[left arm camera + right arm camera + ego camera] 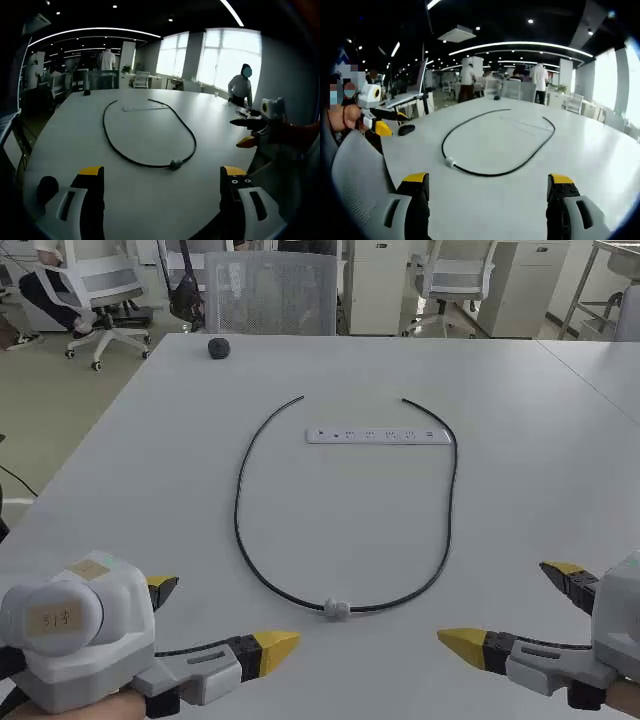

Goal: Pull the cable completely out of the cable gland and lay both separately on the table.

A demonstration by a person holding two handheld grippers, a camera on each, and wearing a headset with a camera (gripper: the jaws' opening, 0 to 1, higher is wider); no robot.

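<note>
Head view is bright and even, pretty sharp, with only soft shadows on the white table (520,540). Both gripper views are darker and bend hard at the edges; windows (225,55) blow out white, and ceiling light strips (520,44) glare a bit.

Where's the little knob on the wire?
Head view: the cable gland sits on the cable at its near bend, between the left gripper and right gripper.

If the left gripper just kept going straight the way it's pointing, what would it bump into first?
The left gripper would likely meet the black cable first, right by the small grey gland on it. Its height above the table is unclear, so it might pass over.
</note>
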